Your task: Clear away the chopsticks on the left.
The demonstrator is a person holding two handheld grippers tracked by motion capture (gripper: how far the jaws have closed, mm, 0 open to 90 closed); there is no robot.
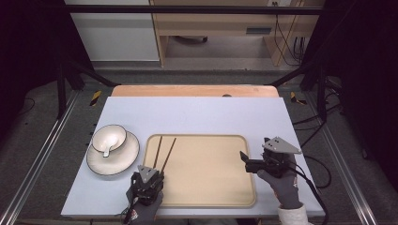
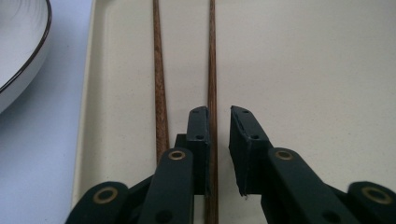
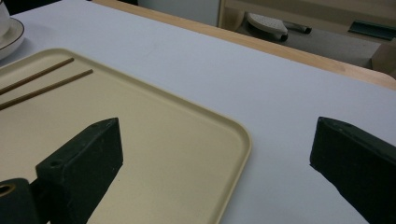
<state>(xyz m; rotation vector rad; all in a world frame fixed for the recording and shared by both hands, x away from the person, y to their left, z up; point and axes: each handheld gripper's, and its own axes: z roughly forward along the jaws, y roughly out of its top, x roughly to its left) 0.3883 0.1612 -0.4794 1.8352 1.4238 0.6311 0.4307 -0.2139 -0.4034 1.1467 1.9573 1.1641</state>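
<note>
Two brown chopsticks [image 1: 162, 152] lie side by side on the left part of a beige tray [image 1: 206, 187]. My left gripper [image 1: 158, 173] rests low at their near ends. In the left gripper view the right chopstick [image 2: 212, 60] runs between the jaws of the left gripper [image 2: 219, 112], which stands open: it lies against the left pad, with a gap to the right pad. The left chopstick [image 2: 159, 93] lies outside the jaws. My right gripper [image 1: 253, 151] is at the tray's right edge. Its jaws stand wide open [image 3: 219, 135] with nothing between them, above the tray [image 3: 154, 140] corner.
A white plate [image 1: 112, 161] with a dark rim sits left of the tray, with a white bowl [image 1: 109, 137] and a spoon on it. The plate's edge [image 2: 18, 42] is close to my left gripper. The pale tabletop [image 1: 202, 112] stretches beyond the tray.
</note>
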